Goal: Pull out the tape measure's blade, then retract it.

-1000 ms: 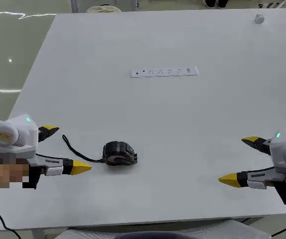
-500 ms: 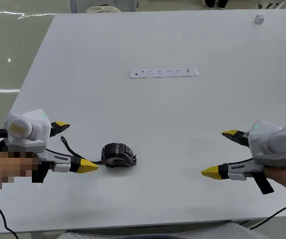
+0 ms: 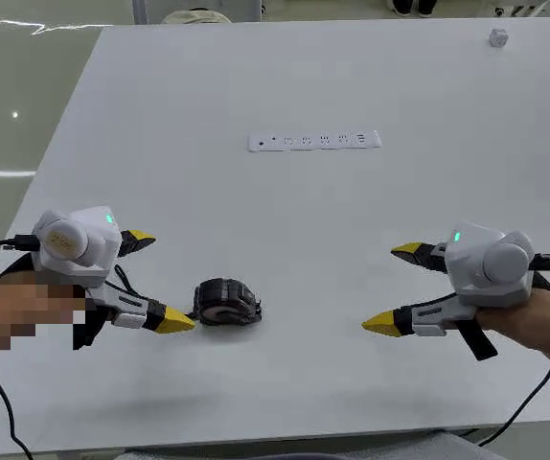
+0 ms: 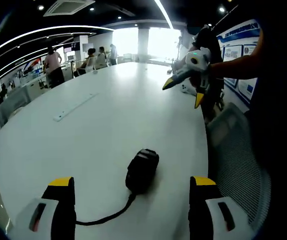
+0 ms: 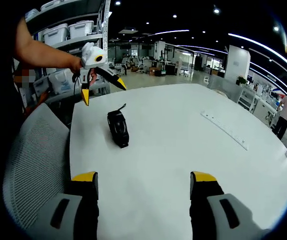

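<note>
Low in the head view, the left gripper [image 3: 163,278] sits at the lower left of the frame, its yellow-tipped jaws spread wide and holding nothing. The right gripper [image 3: 390,287], at the lower right, is equally spread and empty. Between them, on the white counter [image 3: 352,220], lies the black, rounded plastic tape measure [image 3: 225,301], left of centre in the lower frame and touching neither gripper. It is just beside the left gripper's lower jaw tip and well apart from the right gripper, so the left is nearer. In the left gripper view the case lies straight ahead, centred between the jaws. Its long axis runs roughly left to right in the head view, along the line joining the two grippers. A thin black wrist cord [image 4: 103,217] trails from the end facing the left gripper. The opposite end faces the right gripper and probably carries the blade mouth, though the hook is too small to make out. Farther off, a white power strip [image 3: 315,141] lies at upper middle, and a small white object [image 3: 498,37] at top right.
</note>
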`<control>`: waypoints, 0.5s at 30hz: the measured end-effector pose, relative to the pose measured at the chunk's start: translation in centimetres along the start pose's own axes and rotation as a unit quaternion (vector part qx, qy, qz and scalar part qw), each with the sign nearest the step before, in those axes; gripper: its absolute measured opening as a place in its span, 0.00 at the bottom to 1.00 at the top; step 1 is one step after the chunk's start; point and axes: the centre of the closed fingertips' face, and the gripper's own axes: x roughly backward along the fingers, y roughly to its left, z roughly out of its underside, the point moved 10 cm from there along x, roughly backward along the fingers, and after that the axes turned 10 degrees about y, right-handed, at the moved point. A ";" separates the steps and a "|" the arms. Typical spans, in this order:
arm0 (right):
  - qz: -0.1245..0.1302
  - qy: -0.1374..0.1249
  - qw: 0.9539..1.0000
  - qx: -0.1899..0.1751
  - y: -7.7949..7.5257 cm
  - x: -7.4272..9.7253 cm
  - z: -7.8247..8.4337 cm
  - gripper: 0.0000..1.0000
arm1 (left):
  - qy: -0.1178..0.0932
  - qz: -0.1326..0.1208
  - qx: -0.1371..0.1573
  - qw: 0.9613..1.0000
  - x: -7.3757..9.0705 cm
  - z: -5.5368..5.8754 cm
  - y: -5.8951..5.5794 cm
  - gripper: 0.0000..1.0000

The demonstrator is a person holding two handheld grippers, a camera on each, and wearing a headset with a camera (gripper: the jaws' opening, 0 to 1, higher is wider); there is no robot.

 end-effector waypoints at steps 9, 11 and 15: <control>-0.023 -0.001 0.999 0.029 -0.3 -1.9 -2.2 0.75 | 0.020 0.007 -0.034 0.999 -1.2 -1.5 0.6 0.88; -0.029 0.000 0.999 0.035 -0.3 -2.5 -2.6 0.73 | 0.029 0.015 -0.045 0.998 -1.7 -1.8 0.5 0.88; -0.039 -0.001 0.998 0.040 -0.2 -3.4 -3.4 0.72 | 0.050 0.025 -0.079 0.995 -2.8 -2.5 0.2 0.88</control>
